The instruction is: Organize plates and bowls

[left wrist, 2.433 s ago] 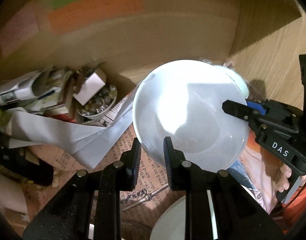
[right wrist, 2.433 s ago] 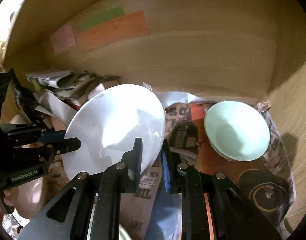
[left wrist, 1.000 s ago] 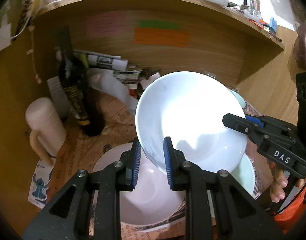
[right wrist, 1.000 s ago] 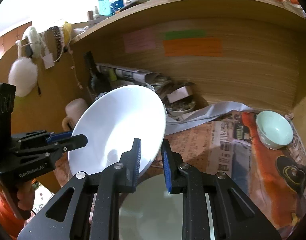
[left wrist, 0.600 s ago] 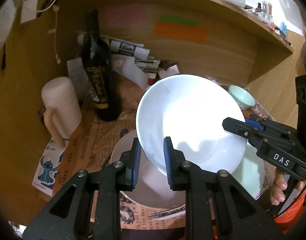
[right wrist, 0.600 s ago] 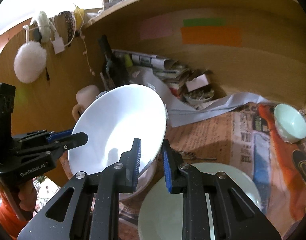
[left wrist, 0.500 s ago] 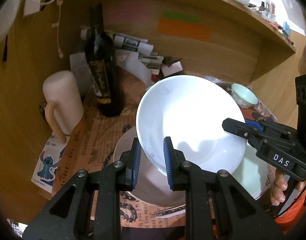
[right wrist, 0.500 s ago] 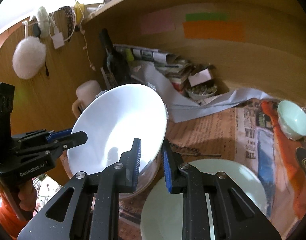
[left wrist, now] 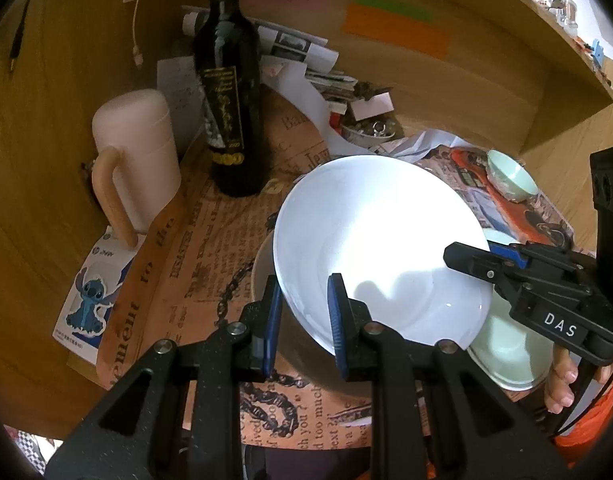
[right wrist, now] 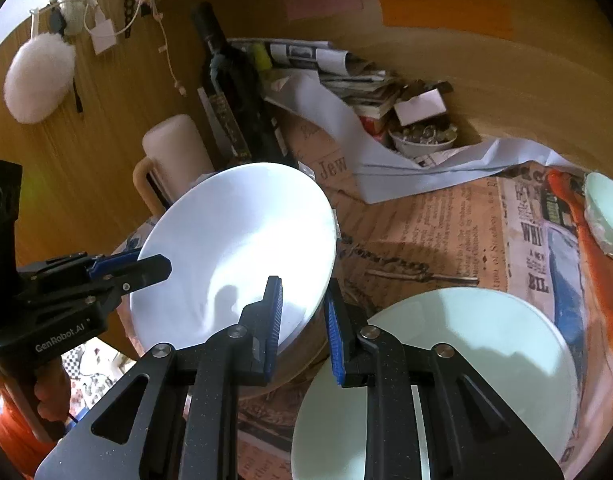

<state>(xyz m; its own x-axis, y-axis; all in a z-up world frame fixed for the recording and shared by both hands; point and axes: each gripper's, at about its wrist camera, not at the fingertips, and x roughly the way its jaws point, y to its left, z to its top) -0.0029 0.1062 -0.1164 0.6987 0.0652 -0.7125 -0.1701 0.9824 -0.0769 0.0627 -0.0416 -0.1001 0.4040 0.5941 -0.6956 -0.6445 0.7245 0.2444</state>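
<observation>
A large white bowl (left wrist: 378, 236) hangs tilted between my two grippers, low over a second cream bowl (left wrist: 260, 276) at the table's front. My left gripper (left wrist: 304, 292) is shut on its near-left rim. My right gripper (right wrist: 302, 284) is shut on the opposite rim, and it shows from the side (left wrist: 466, 254) in the left wrist view. In the right wrist view the white bowl (right wrist: 242, 240) covers most of the cream bowl (right wrist: 298, 356), and the left gripper (right wrist: 162, 266) pinches the far rim. A pale green plate (right wrist: 466, 360) lies beside the cream bowl. A small pale green bowl (right wrist: 606, 212) stands at the right.
A dark wine bottle (left wrist: 230, 92) and a pink mug (left wrist: 134, 152) stand to the left of the bowls. Newspapers (right wrist: 346, 72), white paper and a small dish of odds and ends (right wrist: 422, 138) crowd the back wall. Newsprint covers the table; its front edge is close.
Both grippers have carried the white bowl back from the rear wall and downward. It now hangs closer over the cream bowl, and the bottle and mug have come into view.
</observation>
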